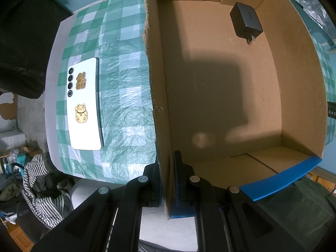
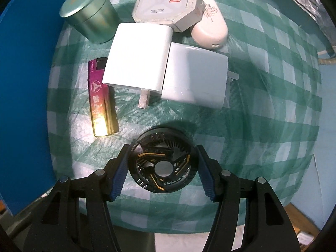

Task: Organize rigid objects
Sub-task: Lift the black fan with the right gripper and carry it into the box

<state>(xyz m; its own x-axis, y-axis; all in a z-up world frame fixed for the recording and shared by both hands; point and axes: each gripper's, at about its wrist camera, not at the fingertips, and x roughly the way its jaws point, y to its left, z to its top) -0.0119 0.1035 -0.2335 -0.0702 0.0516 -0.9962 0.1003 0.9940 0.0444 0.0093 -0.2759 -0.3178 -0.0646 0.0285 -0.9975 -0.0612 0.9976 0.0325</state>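
Note:
My left gripper (image 1: 167,176) is shut on the near wall of an open cardboard box (image 1: 159,84), one finger inside and one outside. A black charger (image 1: 246,21) lies at the far end of the box floor. A white phone (image 1: 85,105) with gold stickers lies face down on the checked cloth left of the box. My right gripper (image 2: 162,168) is open around a round black fan (image 2: 162,162) with gold trim; both pads sit beside its rim with small gaps.
Beyond the fan lie two white chargers (image 2: 138,56) (image 2: 196,77), a pink and gold lighter (image 2: 100,98), a green tin (image 2: 89,13), an octagonal white box (image 2: 166,3) and a white oval case (image 2: 210,26). A blue panel (image 2: 25,84) stands at left.

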